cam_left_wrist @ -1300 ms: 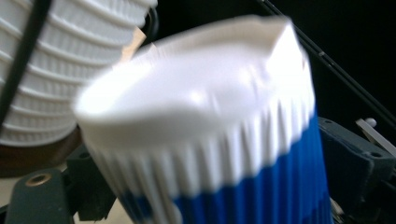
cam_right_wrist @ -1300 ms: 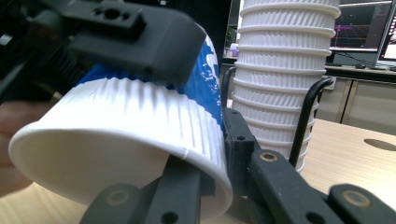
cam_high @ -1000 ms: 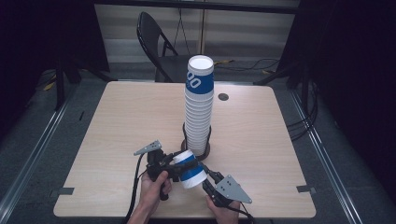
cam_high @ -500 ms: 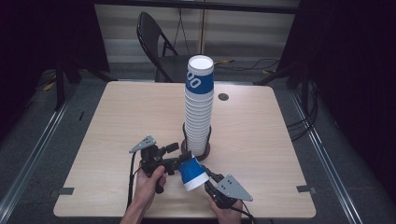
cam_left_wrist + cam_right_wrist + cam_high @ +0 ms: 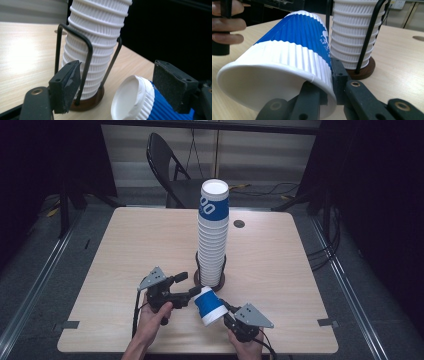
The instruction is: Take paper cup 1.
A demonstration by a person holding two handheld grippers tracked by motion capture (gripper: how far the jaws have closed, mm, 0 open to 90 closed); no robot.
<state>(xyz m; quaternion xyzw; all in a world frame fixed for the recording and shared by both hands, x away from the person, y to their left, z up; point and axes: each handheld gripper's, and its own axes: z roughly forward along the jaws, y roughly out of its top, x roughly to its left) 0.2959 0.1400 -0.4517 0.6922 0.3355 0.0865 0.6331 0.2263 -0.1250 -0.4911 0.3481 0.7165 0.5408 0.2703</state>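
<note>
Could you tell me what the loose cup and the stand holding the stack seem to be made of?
The cup looks like matte ribbed paper, blue over white, with a rolled rim. The stand appears to be thin black metal wire on a round, dark brown, seemingly wooden base.

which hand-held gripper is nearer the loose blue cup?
Right. The right hand-held gripper is shut on the blue cup, pinching its rim wall. The left hand-held gripper is open, with the cup's base between its jaws, pads apparently not pressing.
</note>
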